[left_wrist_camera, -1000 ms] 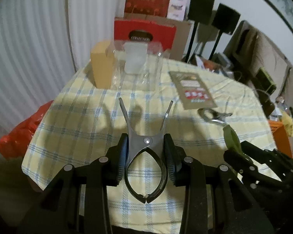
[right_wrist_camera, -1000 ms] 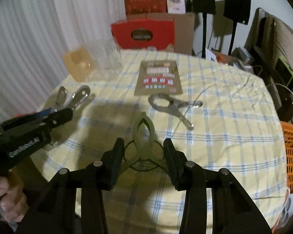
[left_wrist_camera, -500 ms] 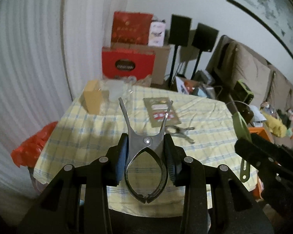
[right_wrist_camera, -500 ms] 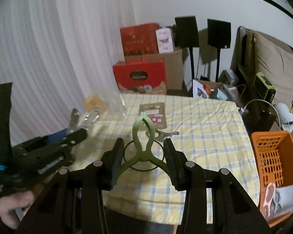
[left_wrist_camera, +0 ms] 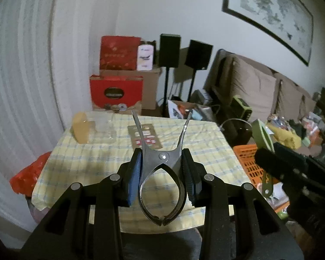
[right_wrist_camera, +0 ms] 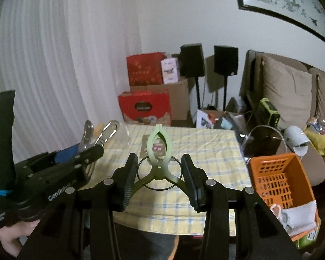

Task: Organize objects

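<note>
My left gripper [left_wrist_camera: 161,162] is shut on a steel spring clip [left_wrist_camera: 160,156], its two handles pointing up and away, its jaws toward the camera. My right gripper [right_wrist_camera: 159,166] is shut on a pale green plastic clip [right_wrist_camera: 159,149] with a wire ring. Both are held high, in front of the table with the yellow checked cloth [left_wrist_camera: 93,162]. The left wrist view shows the right gripper [left_wrist_camera: 292,173] and the green clip [left_wrist_camera: 262,134] at the right. In the right wrist view the left gripper [right_wrist_camera: 60,171] with the steel clip [right_wrist_camera: 87,135] is at the left.
On the table lie a brown packet [left_wrist_camera: 149,139], a yellow box [left_wrist_camera: 81,130] and clear glass [left_wrist_camera: 107,127]. An orange basket [right_wrist_camera: 277,179] stands right of the table, a red bag [left_wrist_camera: 28,177] left of it. Red boxes [left_wrist_camera: 117,93], speakers and a sofa lie beyond.
Both grippers have risen and drawn back from the table, each still holding its clip. The table now looks smaller and lower, and the orange basket has come into view.
</note>
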